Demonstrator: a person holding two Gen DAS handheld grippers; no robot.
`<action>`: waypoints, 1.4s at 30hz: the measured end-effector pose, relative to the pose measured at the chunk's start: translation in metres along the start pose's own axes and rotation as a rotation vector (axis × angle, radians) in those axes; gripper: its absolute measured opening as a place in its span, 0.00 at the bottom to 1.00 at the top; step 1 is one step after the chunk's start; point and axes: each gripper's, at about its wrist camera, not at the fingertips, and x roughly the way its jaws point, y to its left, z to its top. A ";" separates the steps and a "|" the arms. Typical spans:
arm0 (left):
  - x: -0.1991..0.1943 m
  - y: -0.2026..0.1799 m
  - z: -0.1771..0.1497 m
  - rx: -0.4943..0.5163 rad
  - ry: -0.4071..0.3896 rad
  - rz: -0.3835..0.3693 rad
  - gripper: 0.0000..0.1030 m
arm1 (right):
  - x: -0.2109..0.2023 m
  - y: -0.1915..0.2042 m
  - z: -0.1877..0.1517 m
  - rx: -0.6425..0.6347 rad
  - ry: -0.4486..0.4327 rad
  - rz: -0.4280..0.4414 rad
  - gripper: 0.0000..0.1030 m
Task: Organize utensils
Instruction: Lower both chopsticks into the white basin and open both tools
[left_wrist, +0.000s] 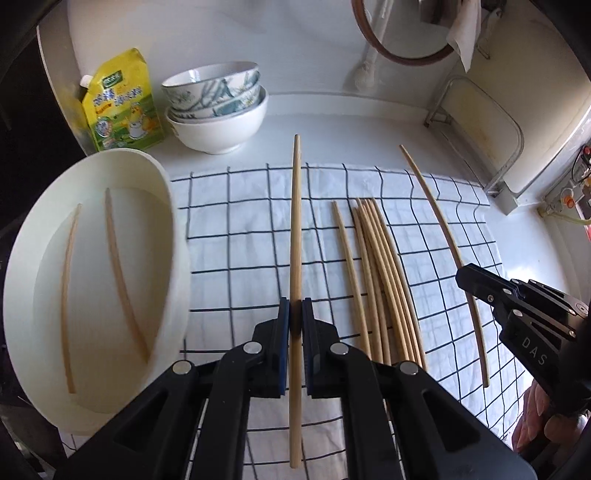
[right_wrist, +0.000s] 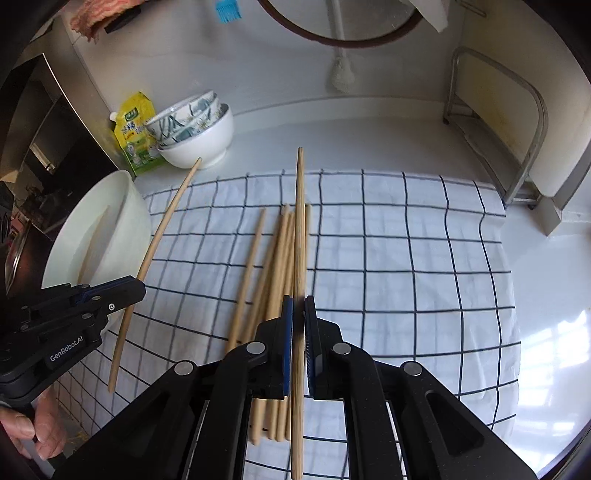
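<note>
My left gripper is shut on a wooden chopstick and holds it lengthwise above the checked cloth, right of the white oval holder, which has two chopsticks inside. My right gripper is shut on another chopstick above a pile of several chopsticks on the cloth. The pile shows in the left view too. The right gripper appears at the right with its chopstick. The left gripper appears at the left with its chopstick.
Stacked bowls and a yellow-green refill pouch stand at the back left of the white counter. A metal rack with a board stands at the back right. A round brown-rimmed object hangs on the wall.
</note>
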 end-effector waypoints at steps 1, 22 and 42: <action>-0.005 0.009 0.002 -0.012 -0.009 0.009 0.07 | -0.001 0.009 0.006 -0.008 -0.010 0.010 0.06; -0.026 0.218 -0.002 -0.258 -0.039 0.155 0.07 | 0.089 0.238 0.062 -0.253 0.097 0.211 0.06; 0.003 0.247 -0.016 -0.262 0.041 0.142 0.39 | 0.120 0.246 0.052 -0.211 0.153 0.134 0.16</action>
